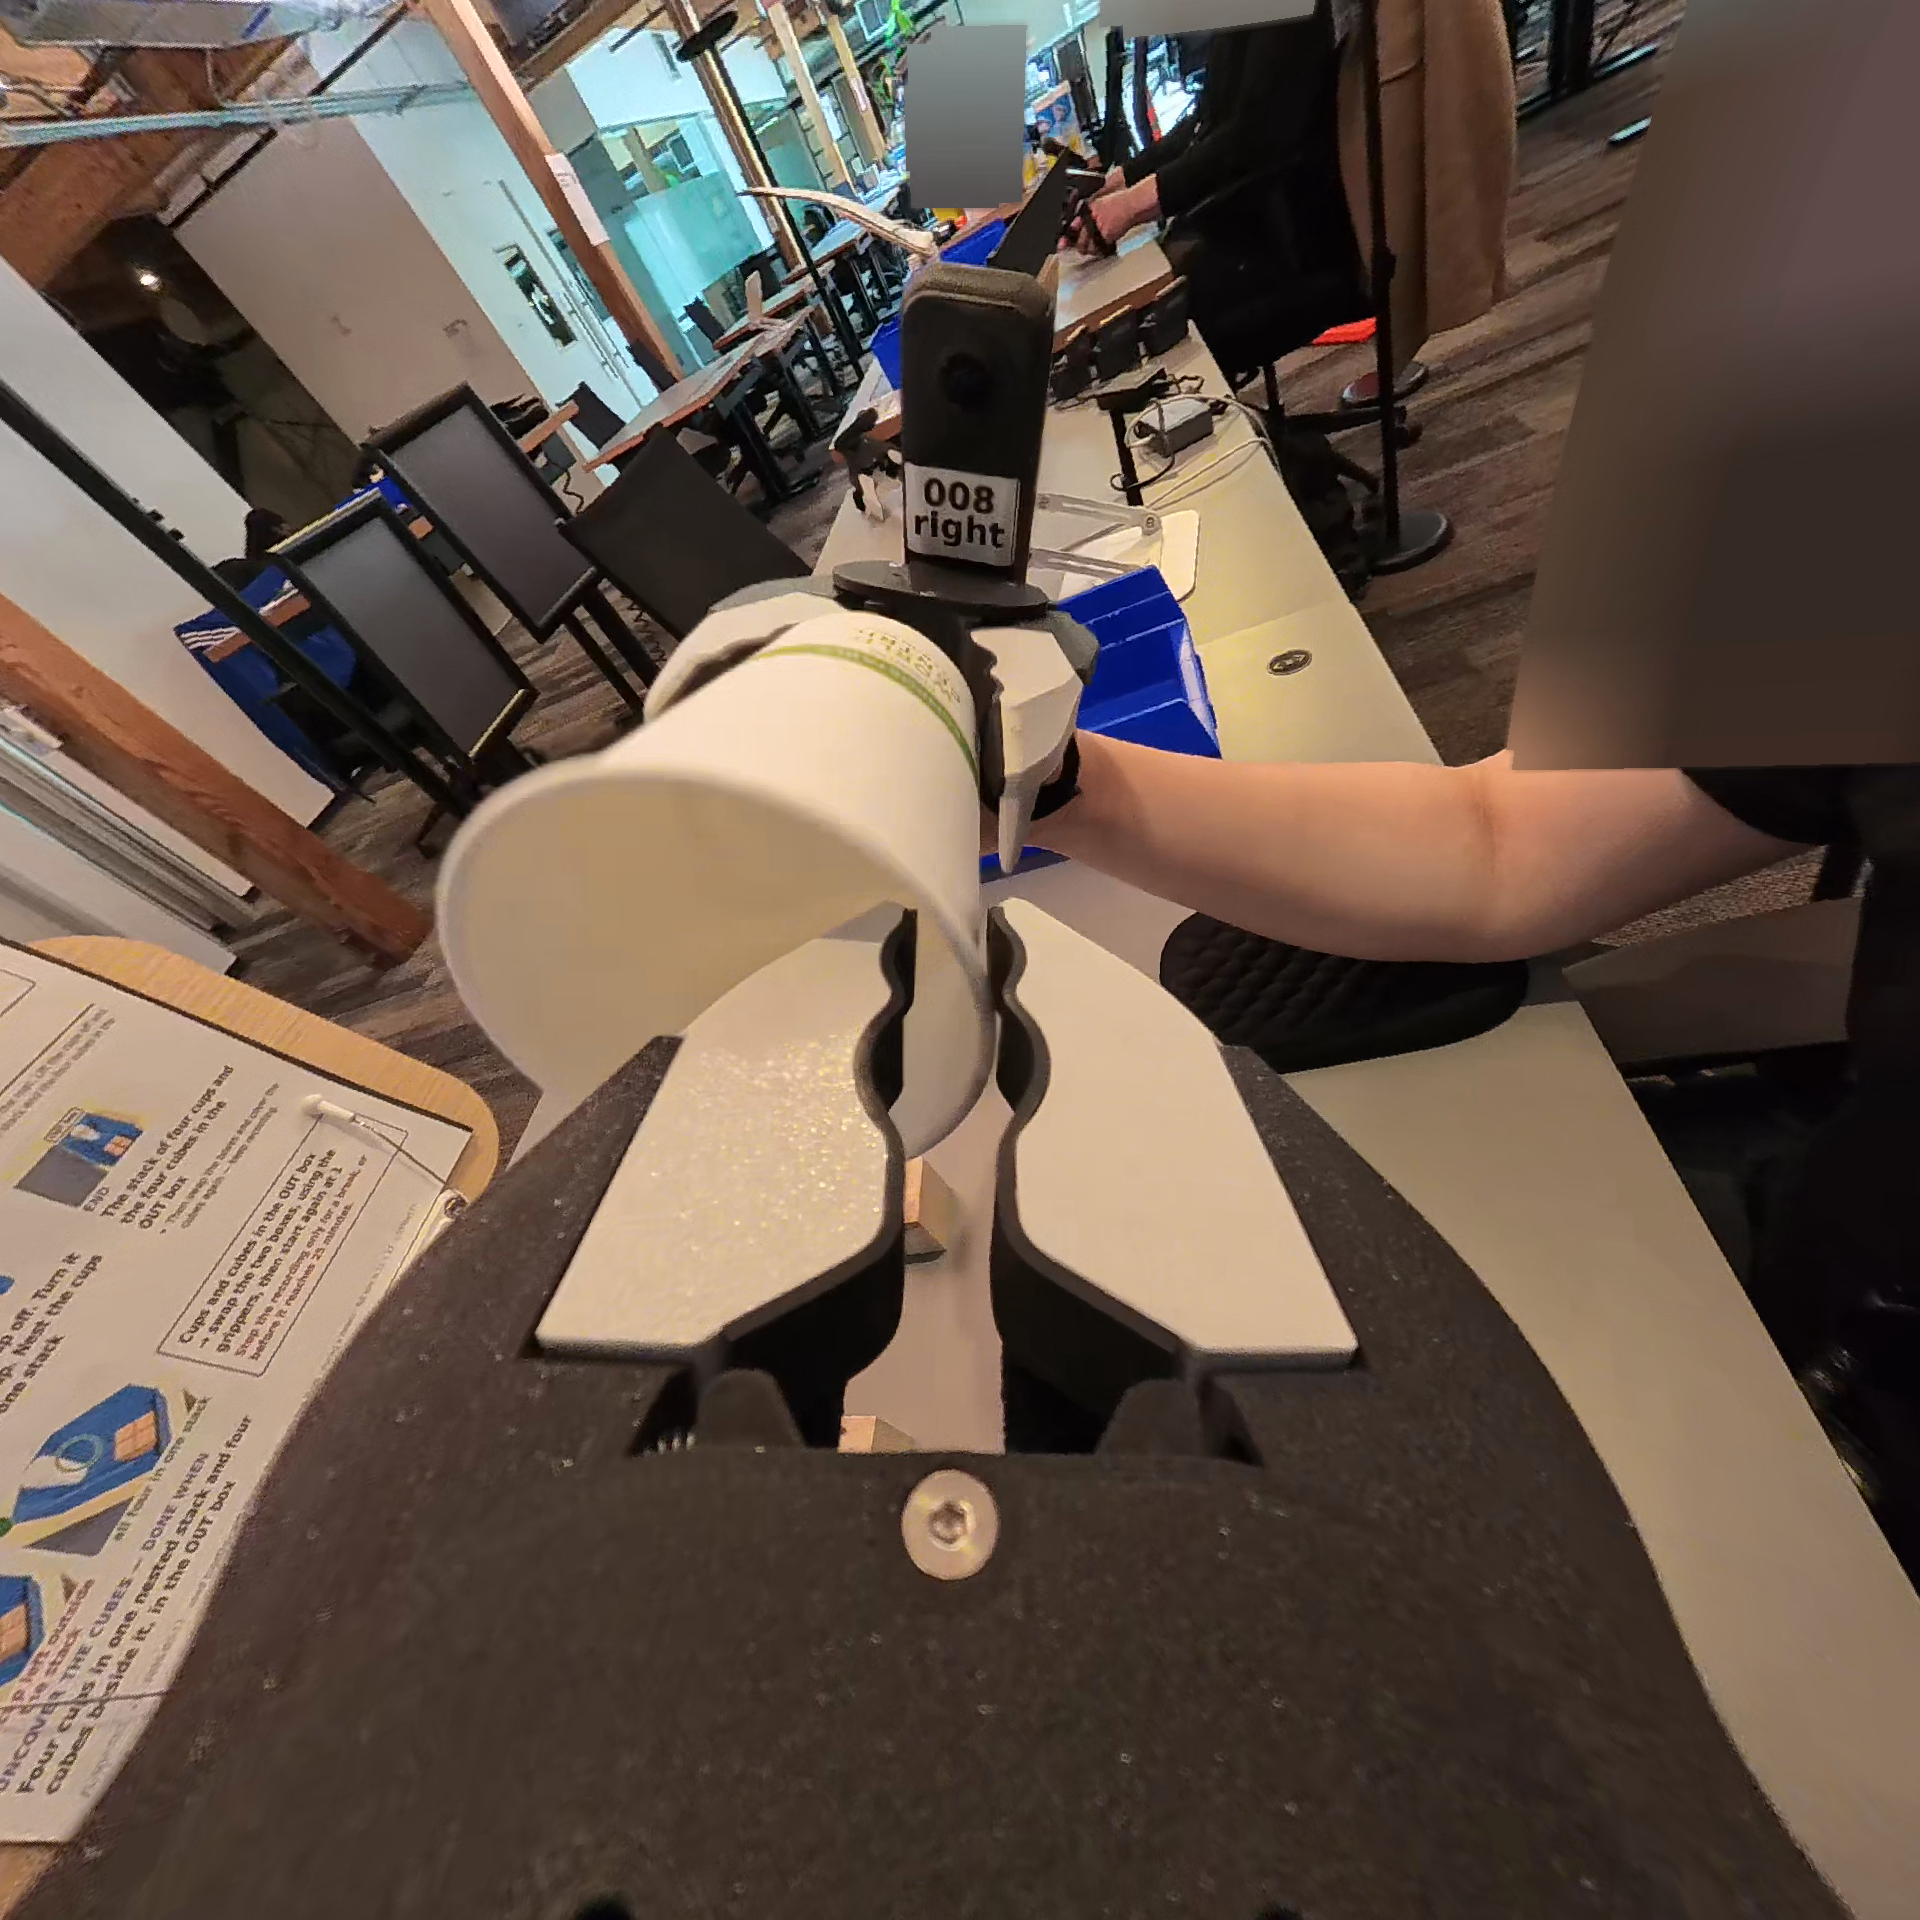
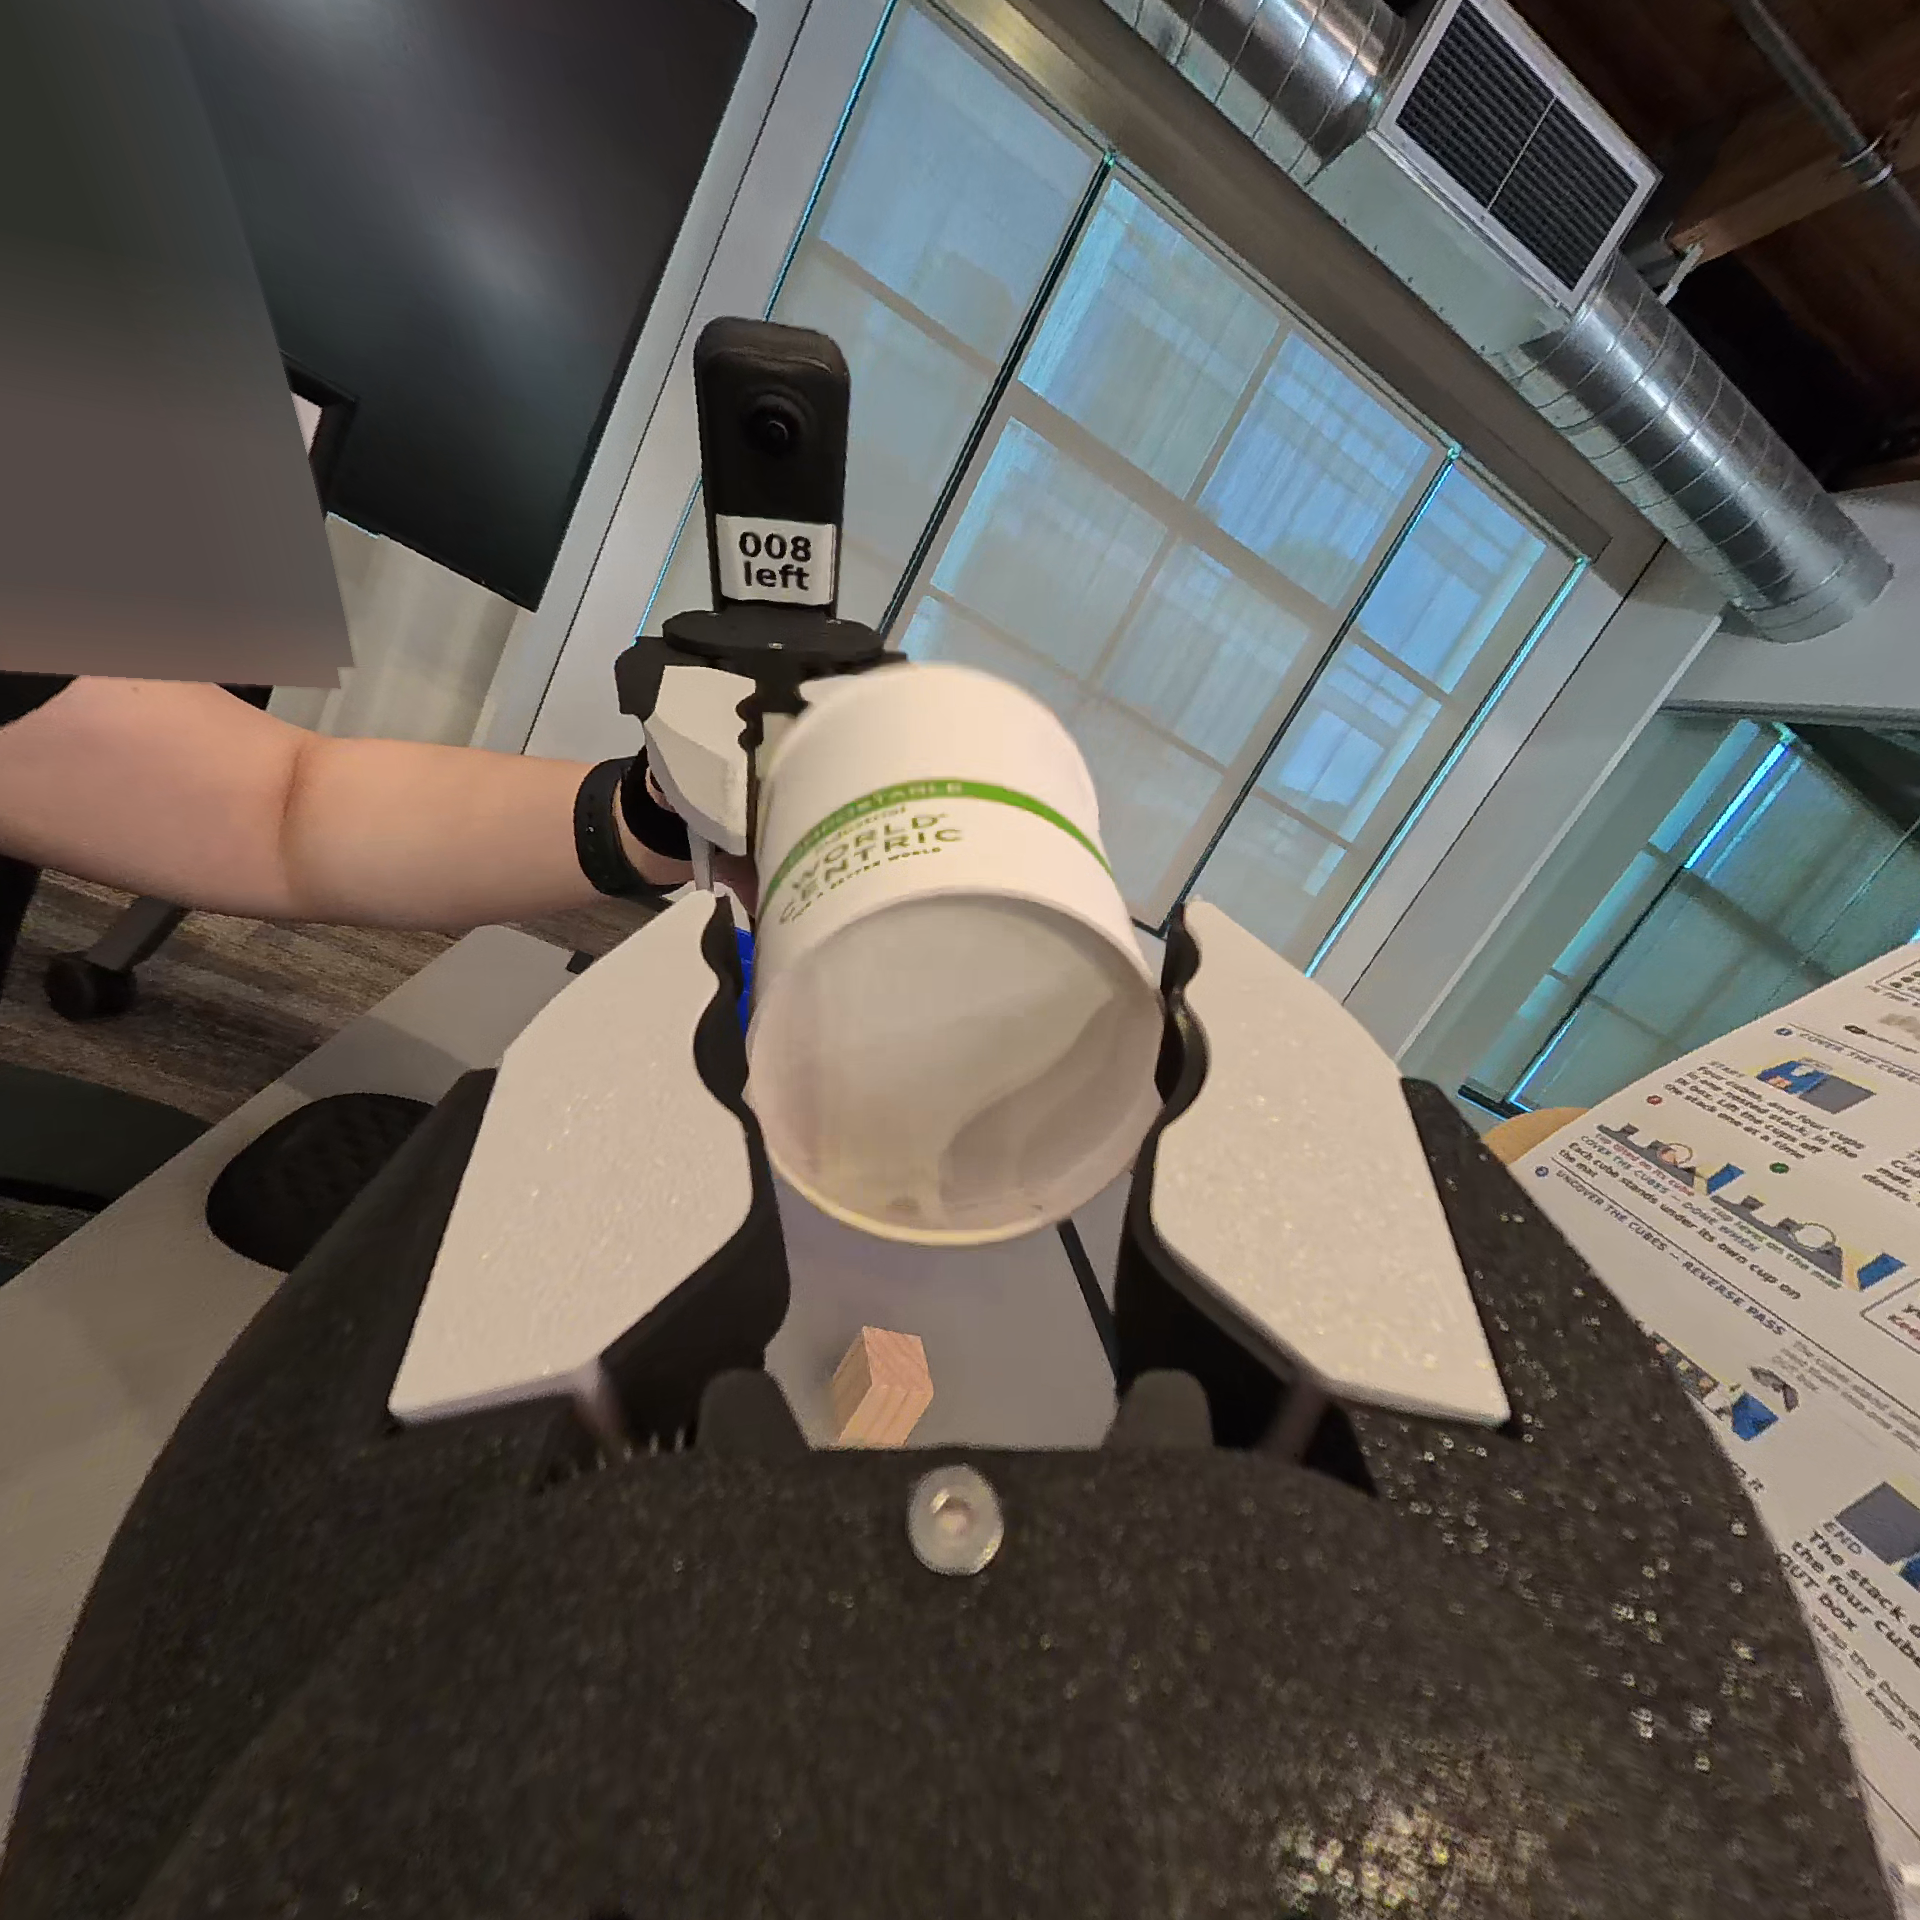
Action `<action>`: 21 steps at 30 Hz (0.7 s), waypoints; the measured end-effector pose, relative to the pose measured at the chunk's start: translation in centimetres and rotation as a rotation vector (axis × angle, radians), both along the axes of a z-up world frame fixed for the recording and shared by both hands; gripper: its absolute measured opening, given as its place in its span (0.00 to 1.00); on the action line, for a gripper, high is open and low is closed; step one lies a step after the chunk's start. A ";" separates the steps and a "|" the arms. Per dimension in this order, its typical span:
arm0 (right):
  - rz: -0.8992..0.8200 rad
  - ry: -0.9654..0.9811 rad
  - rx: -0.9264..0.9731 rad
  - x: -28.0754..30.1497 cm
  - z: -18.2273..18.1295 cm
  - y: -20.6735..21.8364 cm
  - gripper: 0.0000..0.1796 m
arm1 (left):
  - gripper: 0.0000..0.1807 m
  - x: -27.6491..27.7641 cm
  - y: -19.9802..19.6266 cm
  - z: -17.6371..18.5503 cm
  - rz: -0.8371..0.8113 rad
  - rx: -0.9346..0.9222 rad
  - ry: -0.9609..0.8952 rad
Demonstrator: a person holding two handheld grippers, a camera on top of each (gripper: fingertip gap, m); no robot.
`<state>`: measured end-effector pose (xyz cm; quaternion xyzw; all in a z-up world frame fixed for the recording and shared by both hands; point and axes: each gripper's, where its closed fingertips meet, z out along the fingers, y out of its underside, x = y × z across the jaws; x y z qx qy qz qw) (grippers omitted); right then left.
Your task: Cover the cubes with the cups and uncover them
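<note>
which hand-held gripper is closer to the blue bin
Right. The right hand-held gripper holds the cup's base right beside the blue bin; the left hand-held gripper pinches the cup's rim at the opposite end, farther from the bin.

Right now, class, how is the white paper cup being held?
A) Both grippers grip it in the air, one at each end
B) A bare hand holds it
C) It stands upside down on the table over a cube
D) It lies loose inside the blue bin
A: the left gripper pinches the rim of the white paper cup, while the right gripper clasps its base end above the wooden cube.
</note>
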<state>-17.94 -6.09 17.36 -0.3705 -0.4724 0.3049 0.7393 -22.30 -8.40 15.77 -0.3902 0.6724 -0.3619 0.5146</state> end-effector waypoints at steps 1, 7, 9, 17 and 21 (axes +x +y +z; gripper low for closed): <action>0.003 0.002 -0.003 0.2 0.1 -0.1 0.43 | 0.06 -0.1 0.1 0.1 0.007 -0.004 -0.006; -0.020 -0.033 -0.018 1.4 -0.1 -0.1 0.43 | 0.06 0.0 0.5 0.0 0.030 -0.042 -0.009; -0.045 -0.073 -0.025 1.6 -0.7 0.2 0.43 | 0.06 0.3 0.6 -0.2 0.043 -0.047 -0.007; -0.108 -0.157 -0.044 2.6 -1.9 0.7 0.43 | 0.07 1.5 1.5 -1.7 0.136 -0.057 0.031; -0.156 -0.198 -0.032 2.8 -2.4 1.2 0.43 | 0.05 1.7 1.0 -0.9 0.132 -0.082 -0.005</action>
